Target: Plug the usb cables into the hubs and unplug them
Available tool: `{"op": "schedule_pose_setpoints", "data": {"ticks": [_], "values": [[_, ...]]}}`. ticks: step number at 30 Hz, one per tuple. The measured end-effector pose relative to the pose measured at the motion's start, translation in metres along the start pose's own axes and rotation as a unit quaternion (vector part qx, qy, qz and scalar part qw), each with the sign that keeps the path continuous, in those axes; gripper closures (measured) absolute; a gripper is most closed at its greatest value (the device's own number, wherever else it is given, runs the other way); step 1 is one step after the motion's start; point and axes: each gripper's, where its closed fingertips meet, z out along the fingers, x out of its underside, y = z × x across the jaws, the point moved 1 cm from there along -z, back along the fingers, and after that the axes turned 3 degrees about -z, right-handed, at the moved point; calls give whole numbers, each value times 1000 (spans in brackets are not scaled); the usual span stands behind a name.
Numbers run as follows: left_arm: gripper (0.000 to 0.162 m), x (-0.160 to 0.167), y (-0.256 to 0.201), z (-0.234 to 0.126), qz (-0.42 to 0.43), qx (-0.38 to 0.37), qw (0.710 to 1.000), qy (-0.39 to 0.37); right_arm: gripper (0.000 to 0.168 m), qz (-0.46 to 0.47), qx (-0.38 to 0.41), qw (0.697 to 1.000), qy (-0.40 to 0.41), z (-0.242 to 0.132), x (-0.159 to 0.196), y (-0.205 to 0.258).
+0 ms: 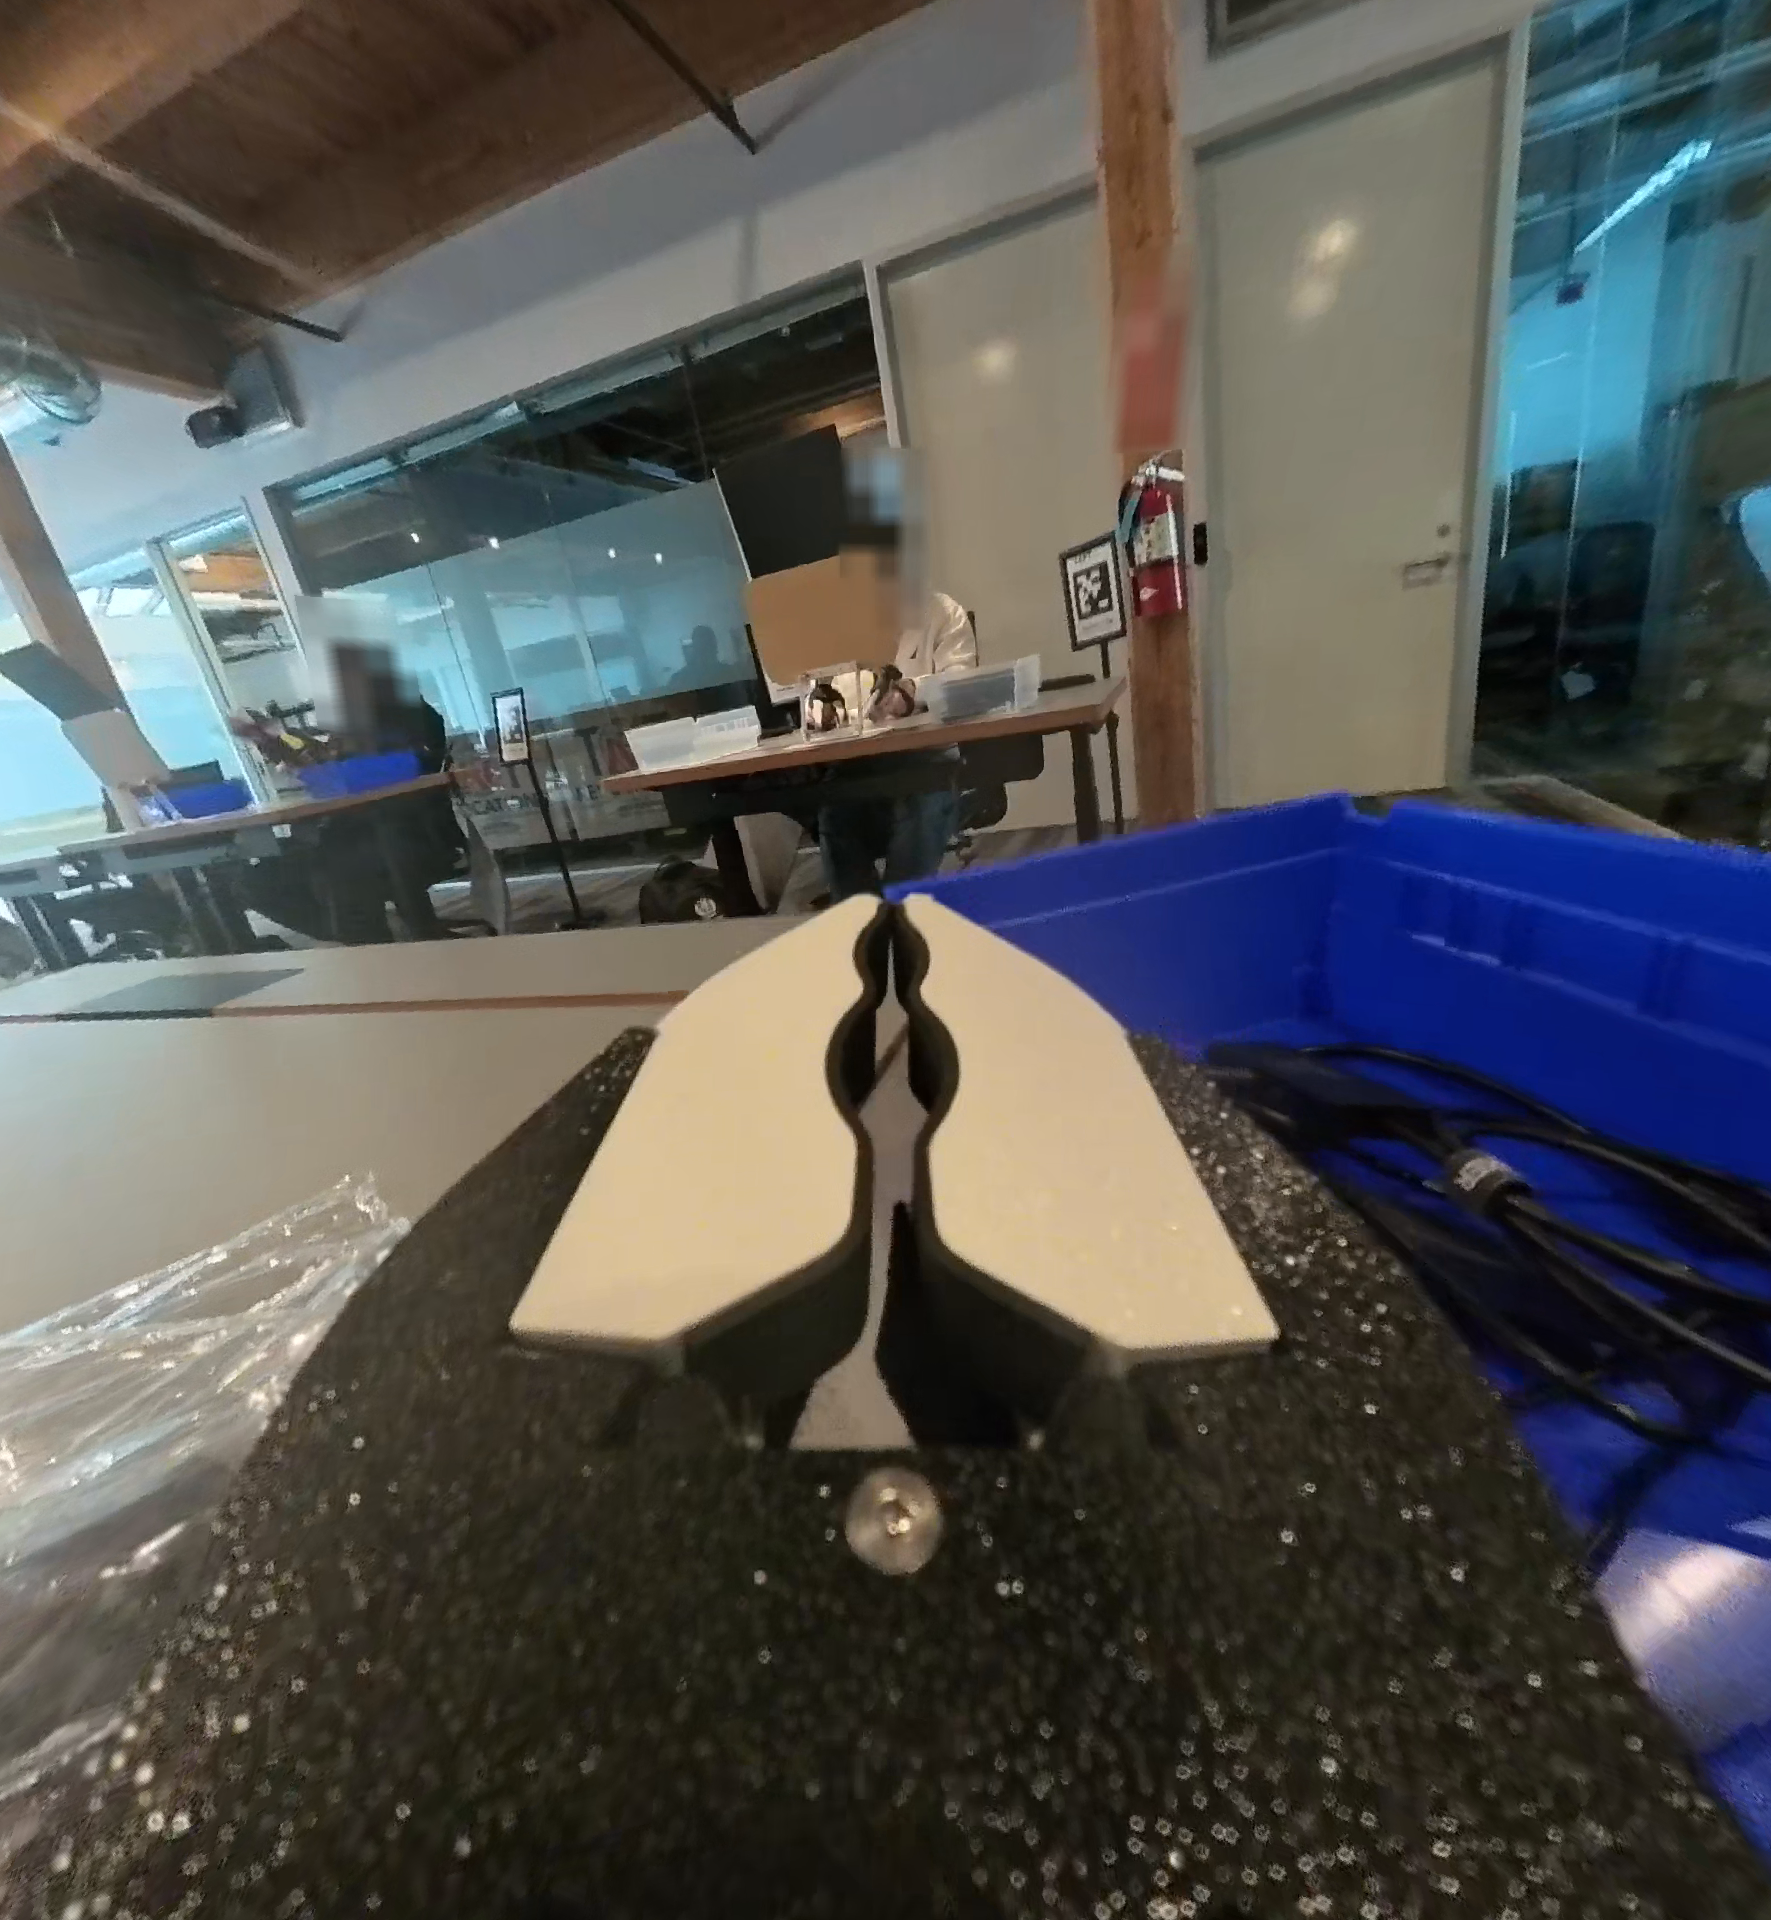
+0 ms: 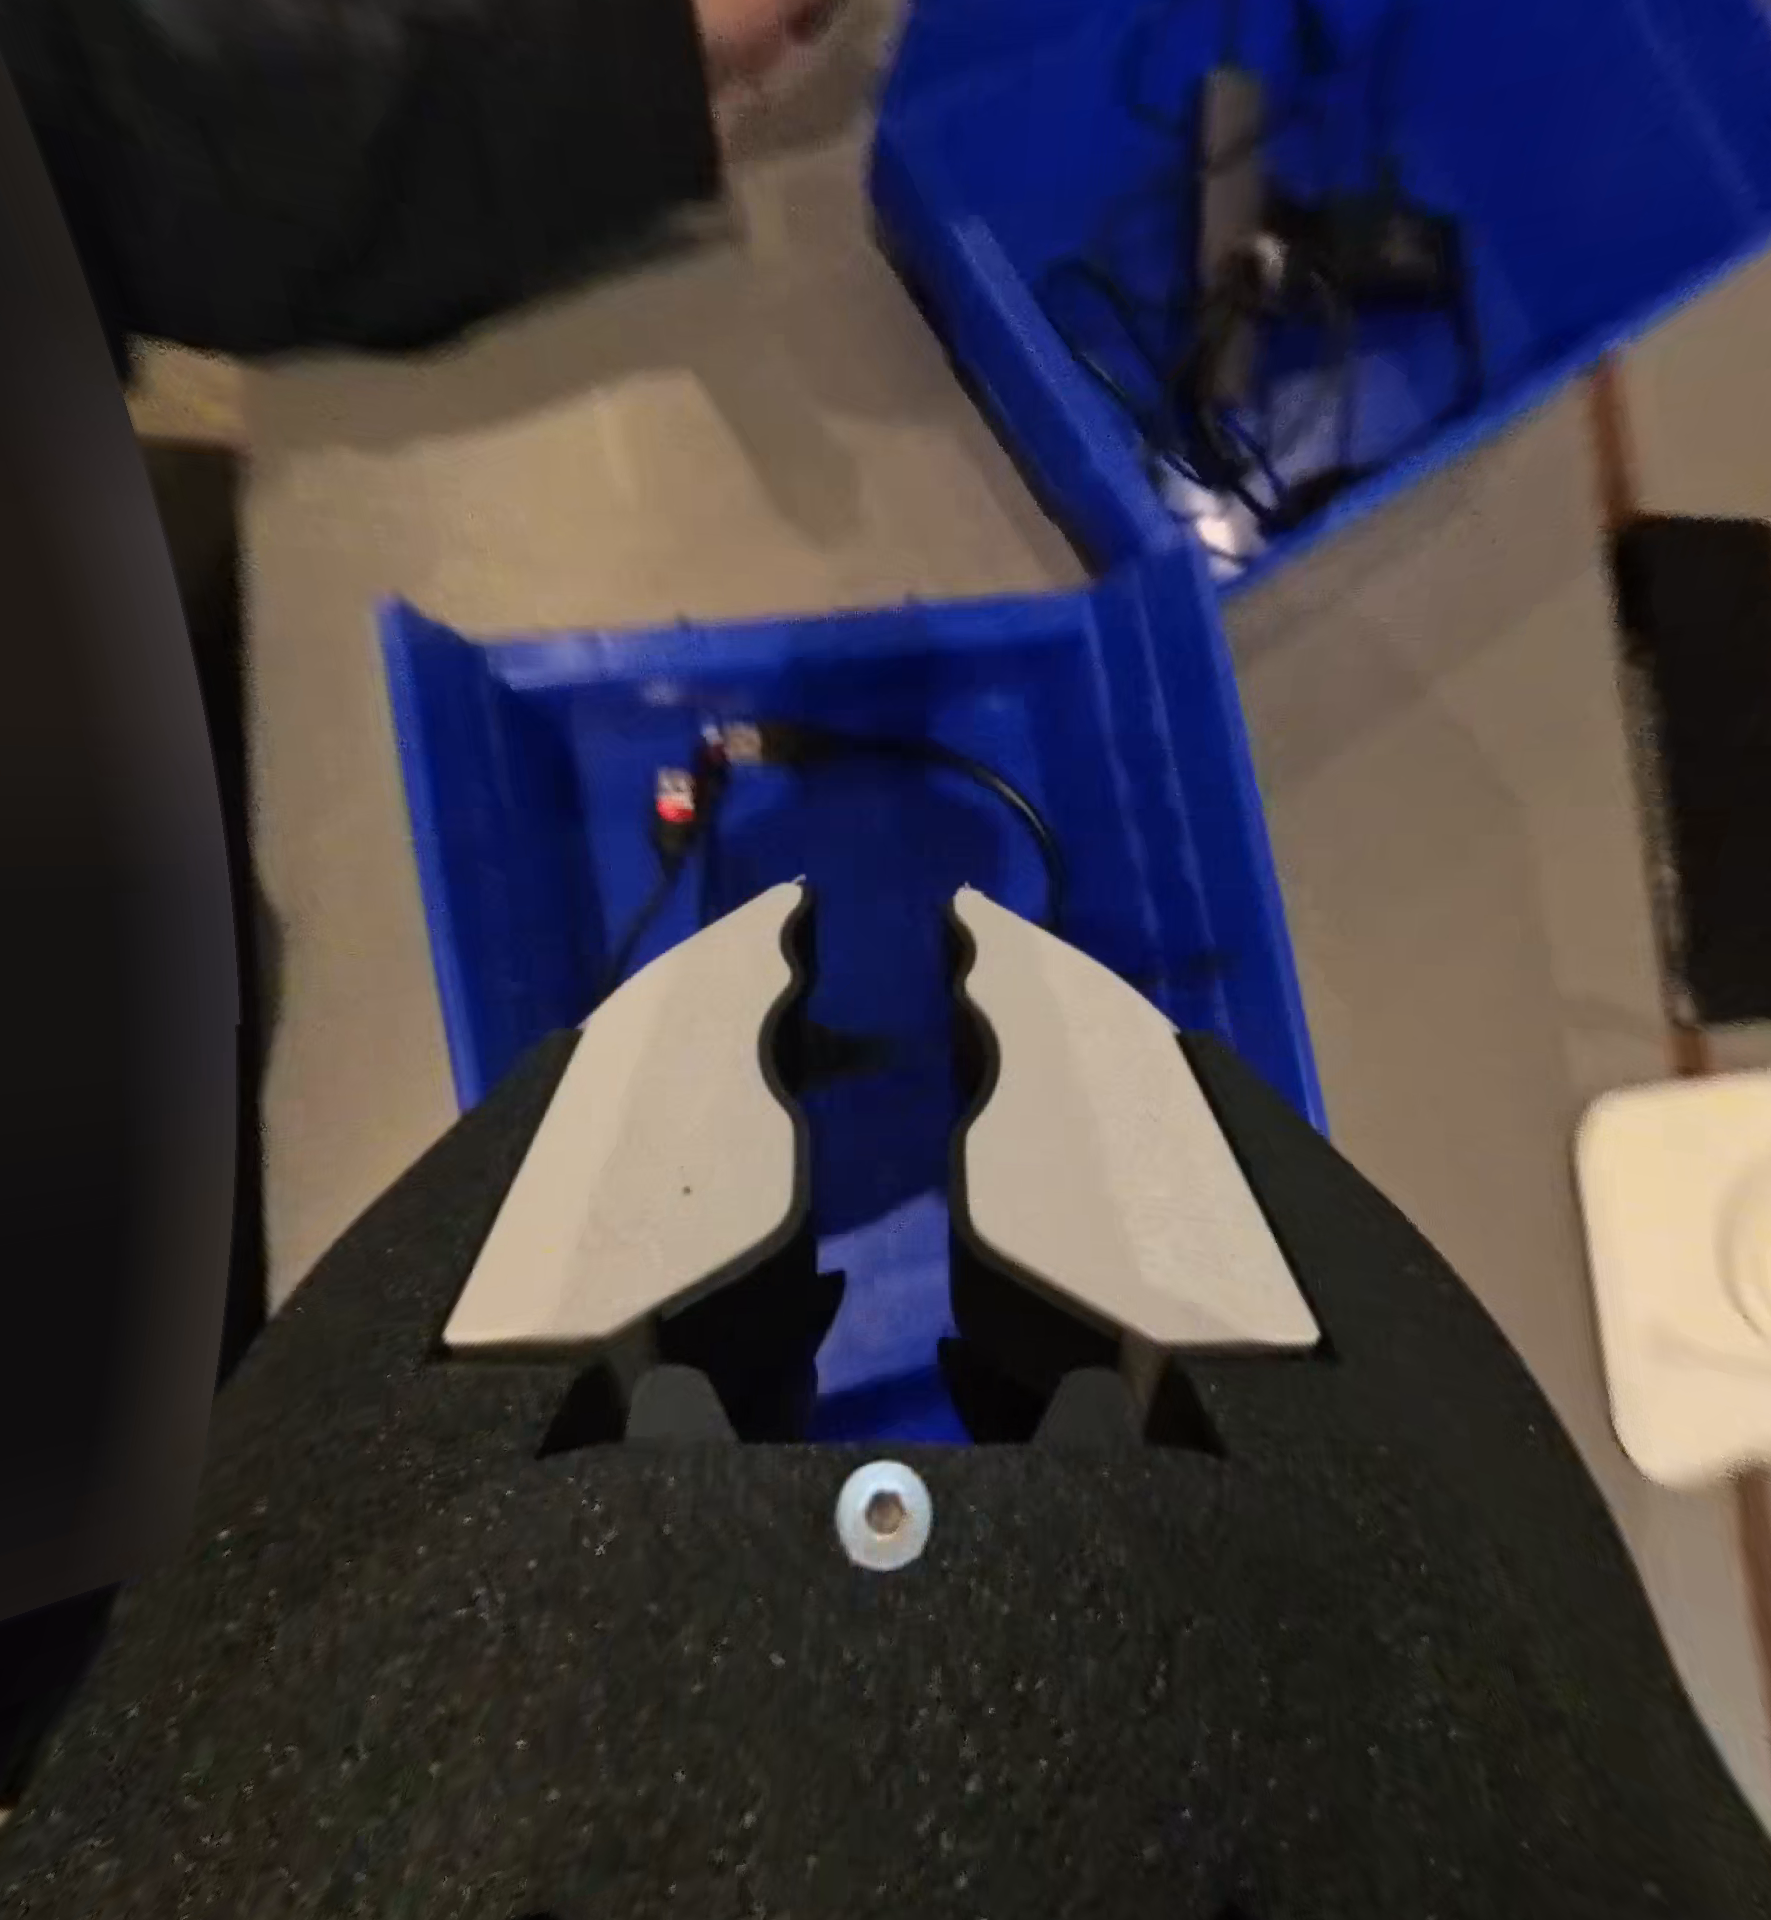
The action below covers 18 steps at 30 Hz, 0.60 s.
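Left tool (image 1: 889, 914), black speckled body with two pale grey contoured fingers: closed, tips meeting, nothing between them, held level above the grey counter (image 1: 237, 1091). Beside its left flank, a sheet of crumpled clear plastic wrap (image 1: 81, 1403) lies on the counter. Just beside its right flank, a large blue plastic bin (image 1: 1483, 935) holds a tangled bundle of black usb cables (image 1: 1546, 1205) on its floor. Farther off in the left wrist view, brown-topped desks carry clear boxes, a seated person in a pale top (image 1: 938, 644) works at one, and a red fire extinguisher (image 1: 1156, 540) hangs on a wooden post. Right tool (image 2: 881, 894), same build: open, fingers parted with a clear gap, empty, pointing down over a smaller open-fronted blue plastic bin (image 2: 1151, 831). Inside that bin, near its far wall, lie two red-and-silver usb plugs (image 2: 678, 800) and a black usb cable (image 2: 974, 790) curving to the right; whether any plug is seated in a hub cannot be told through the blur. Beyond, touching its far right corner, the large blue bin sits at an angle with its dark cables. To the right, a white object (image 2: 1722, 1268) and a black rectangular strip (image 2: 1712, 758) rest on the counter.
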Motion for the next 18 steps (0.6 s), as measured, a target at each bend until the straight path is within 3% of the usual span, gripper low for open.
{"op": "schedule_pose_setpoints", "data": {"ticks": [2, 7, 10, 11, 14, 18], "values": [[162, 3, 0, 0, -3, 1, 1000, 5, 146, -1, 17, 1000, 20, -9, 27, 12], [162, 5, 1, 1, -13, 3, 1000, 8, 128, 52, -93, 993, 56, -17, 80, 68], [162, 6, 1, 2, -14, 4, 1000, 11, 120, 65, -104, 990, 74, -11, 96, 84], [162, 6, 1, 2, -14, 5, 1000, 11, 122, 60, -101, 989, 85, -8, 102, 86], [162, 7, -2, 2, -10, 8, 1000, 13, 160, 49, -80, 989, 113, -5, 114, 88], [162, 8, -4, 1, -5, 10, 1000, 16, 161, 19, -56, 985, 164, -25, 144, 74]]}}
